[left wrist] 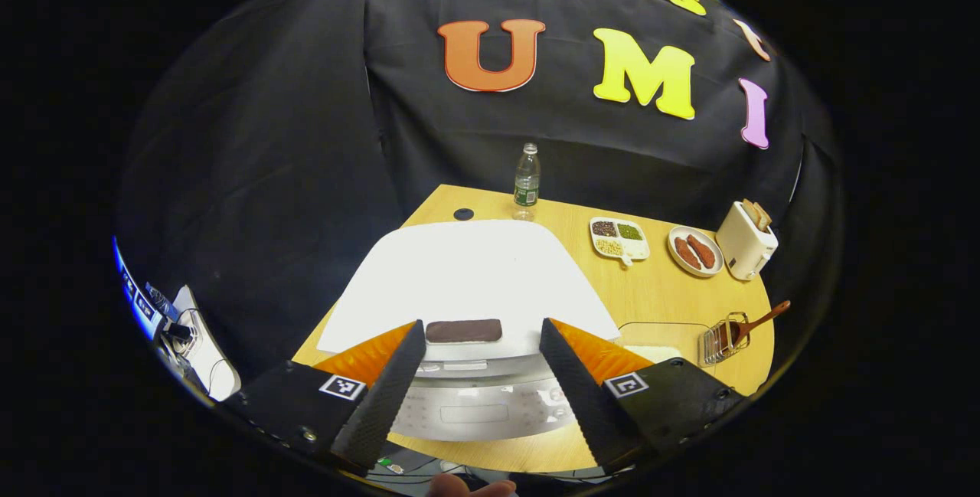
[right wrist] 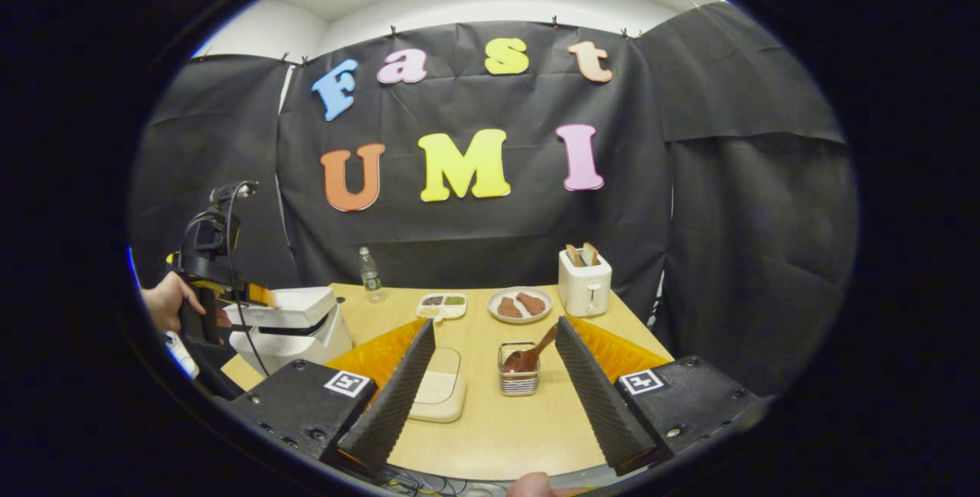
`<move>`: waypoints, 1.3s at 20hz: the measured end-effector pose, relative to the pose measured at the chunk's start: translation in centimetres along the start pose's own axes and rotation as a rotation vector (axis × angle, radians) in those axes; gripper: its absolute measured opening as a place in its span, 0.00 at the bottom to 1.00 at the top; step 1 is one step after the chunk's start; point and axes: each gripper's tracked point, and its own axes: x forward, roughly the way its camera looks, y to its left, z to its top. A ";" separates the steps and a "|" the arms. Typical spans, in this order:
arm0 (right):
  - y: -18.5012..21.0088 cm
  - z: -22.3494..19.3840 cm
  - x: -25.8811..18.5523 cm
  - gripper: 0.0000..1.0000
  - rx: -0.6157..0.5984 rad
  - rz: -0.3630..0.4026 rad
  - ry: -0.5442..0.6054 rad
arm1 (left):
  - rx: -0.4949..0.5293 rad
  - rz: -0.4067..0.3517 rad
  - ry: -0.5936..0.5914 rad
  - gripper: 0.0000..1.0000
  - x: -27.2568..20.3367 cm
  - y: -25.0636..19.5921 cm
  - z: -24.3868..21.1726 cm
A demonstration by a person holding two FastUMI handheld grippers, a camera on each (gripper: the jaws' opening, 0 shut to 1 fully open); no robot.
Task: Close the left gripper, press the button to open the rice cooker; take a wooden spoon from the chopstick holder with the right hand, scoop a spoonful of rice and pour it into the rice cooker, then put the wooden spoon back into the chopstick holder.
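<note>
The white rice cooker (left wrist: 467, 275) sits with its lid down, its dark button (left wrist: 463, 330) at the lid's front edge. My left gripper (left wrist: 481, 322) hovers open just above the cooker's front, one finger on each side of the button. A wire chopstick holder (left wrist: 720, 340) with a wooden spoon (left wrist: 758, 321) stands at the right. In the right gripper view, my right gripper (right wrist: 495, 322) is open and holds nothing, above the table short of the holder (right wrist: 519, 374) and spoon (right wrist: 536, 348). A pale rice box (right wrist: 440, 390) lies left of the holder. The cooker (right wrist: 295, 325) is at far left.
At the back of the wooden table (right wrist: 498, 428) stand a water bottle (right wrist: 370, 273), a divided dish (right wrist: 442, 304), a plate of brown food (right wrist: 519, 304) and a white toaster (right wrist: 585, 285) with bread. A hand (right wrist: 164, 302) holds the left gripper (right wrist: 230, 294).
</note>
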 end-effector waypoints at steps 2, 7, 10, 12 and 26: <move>0.1 0.1 0.3 0.99 -0.002 0.006 0.000 | -0.014 0.017 0.009 0.98 0.1 0.3 -0.6; 0.2 -0.1 1.1 0.99 0.008 0.015 0.009 | -0.035 0.058 0.009 0.98 0.7 0.6 -2.3; 0.3 0.0 1.6 0.99 -0.006 0.028 0.012 | -0.045 0.058 0.058 0.98 1.6 0.5 -4.3; 0.2 0.2 2.1 0.99 -0.033 0.035 0.010 | -0.037 0.059 0.043 0.99 1.8 0.4 -4.2; 1.7 -1.3 4.1 0.99 -0.011 0.105 0.030 | -0.042 0.077 -0.053 1.00 2.0 0.3 -4.0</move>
